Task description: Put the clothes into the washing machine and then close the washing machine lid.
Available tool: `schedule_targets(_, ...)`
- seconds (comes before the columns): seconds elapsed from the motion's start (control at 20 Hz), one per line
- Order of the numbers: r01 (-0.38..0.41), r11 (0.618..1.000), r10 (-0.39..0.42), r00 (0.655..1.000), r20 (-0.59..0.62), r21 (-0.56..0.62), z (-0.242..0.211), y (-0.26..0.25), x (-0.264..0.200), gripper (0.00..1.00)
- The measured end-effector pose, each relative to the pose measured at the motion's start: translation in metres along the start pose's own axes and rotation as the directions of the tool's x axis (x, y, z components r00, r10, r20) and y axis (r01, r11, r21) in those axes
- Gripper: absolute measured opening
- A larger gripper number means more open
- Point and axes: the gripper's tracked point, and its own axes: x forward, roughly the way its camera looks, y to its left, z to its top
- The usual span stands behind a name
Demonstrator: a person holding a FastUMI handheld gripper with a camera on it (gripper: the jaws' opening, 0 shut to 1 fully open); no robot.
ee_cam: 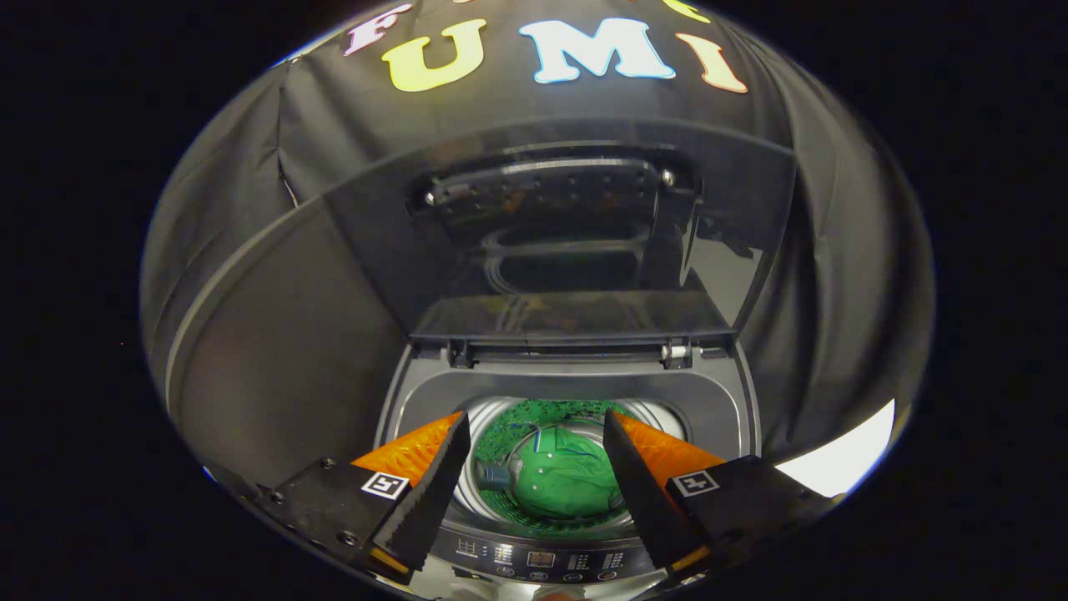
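Here the gripper [534,480] hangs over the front edge of the washing machine [734,401] with its two fingers spread wide and nothing between them; it holds no cloth. Just under the fingertips runs the control panel [542,561], a dark strip of small buttons along the near rim, which suggests the tool is held on the user's side of the machine, looking down and in.

Between and just beyond the fingers opens the round drum [488,421], its shiny metal wall ringing a green perforated lining. In it lies the green garment [567,482], bunched into a mound at the bottom, with a paler striped collar or placket showing on top and a small dark piece at its left side. So the clothes appear to be already inside, and the loading part looks done.

Farther on, past the drum's far rim, the lid [567,225] stands folded upward on its hinges [677,352], leaning toward the cloth wall. It is open, so closing it remains.
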Motion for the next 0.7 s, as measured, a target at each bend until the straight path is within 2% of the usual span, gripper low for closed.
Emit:
schedule_targets(0.3, -0.041, 0.999, 0.040, 0.986, 0.161, 0.001, 0.050, 0.013, -0.052, 0.98)
schedule_targets(0.7, -0.059, 0.997, 0.073, 0.943, 0.326, -0.054, 0.115, 0.032, -0.114, 0.98)
